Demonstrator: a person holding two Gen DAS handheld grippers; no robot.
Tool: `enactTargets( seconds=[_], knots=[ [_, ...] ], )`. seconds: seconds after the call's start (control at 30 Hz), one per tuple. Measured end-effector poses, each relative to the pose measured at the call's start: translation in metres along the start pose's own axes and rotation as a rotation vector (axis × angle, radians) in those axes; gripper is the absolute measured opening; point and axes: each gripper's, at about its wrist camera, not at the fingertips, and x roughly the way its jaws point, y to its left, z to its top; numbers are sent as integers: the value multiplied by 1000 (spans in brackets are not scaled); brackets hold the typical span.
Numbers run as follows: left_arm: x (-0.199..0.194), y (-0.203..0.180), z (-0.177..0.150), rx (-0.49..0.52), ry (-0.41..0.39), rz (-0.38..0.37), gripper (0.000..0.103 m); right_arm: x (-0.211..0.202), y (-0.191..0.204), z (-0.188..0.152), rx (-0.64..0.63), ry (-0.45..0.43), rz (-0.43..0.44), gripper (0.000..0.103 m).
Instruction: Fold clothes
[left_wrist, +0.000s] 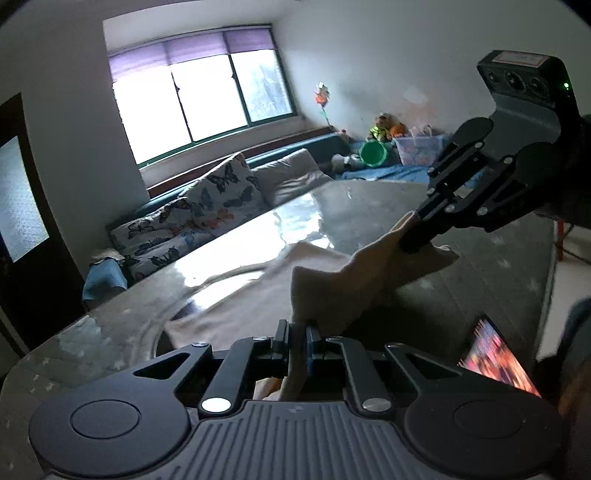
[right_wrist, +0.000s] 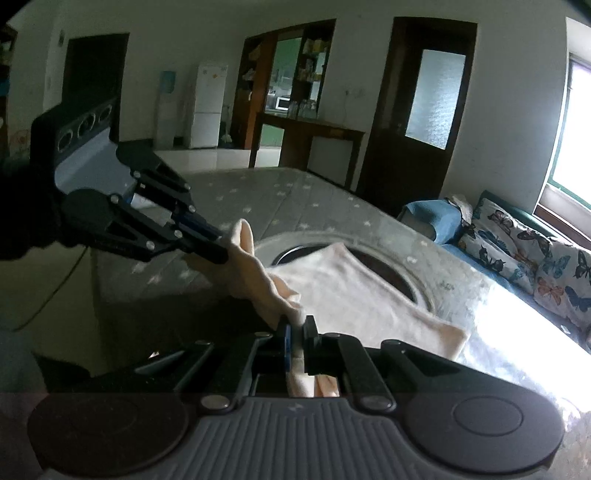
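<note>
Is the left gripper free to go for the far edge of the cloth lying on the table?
Probably not as things stand. The left gripper is shut on a raised corner of the cream cloth, and the right gripper pinches another corner. Nothing blocks the far edge on the table, but it must release first.

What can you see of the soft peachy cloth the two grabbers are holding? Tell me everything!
The cloth is pale peach and looks soft, like fleece. Its near edge is lifted and bunched: the left gripper pinches one end, the right gripper the other. The rest lies flat on the glossy table, over a round dark ring.
</note>
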Motion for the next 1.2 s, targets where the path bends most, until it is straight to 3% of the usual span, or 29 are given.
enactTargets(
  seconds=[0.27,0.47,0.77,0.97,1.03,1.07,1.1,1.2],
  knots=[
    [59,30,33,58,23,70,9,46,-65,31,24,23,-37,5],
    [123,61,45,33,68,112,9,99,-109,43,50,55,-83,5],
    [214,100,35,-59,152,156,10,187,-154,17,194,124,-166,6],
    [241,109,19,-110,232,195,16,187,-165,-2,286,113,-176,15],
    [234,111,17,-133,222,216,20,172,-171,-7,331,94,-168,16],
    [227,115,17,-154,214,230,30,164,-174,-11,355,87,-167,16],
    [221,117,16,-171,204,248,33,156,-178,-16,377,82,-171,16],
    [195,124,17,-250,160,258,34,135,-186,-32,440,77,-172,16]
  ],
)
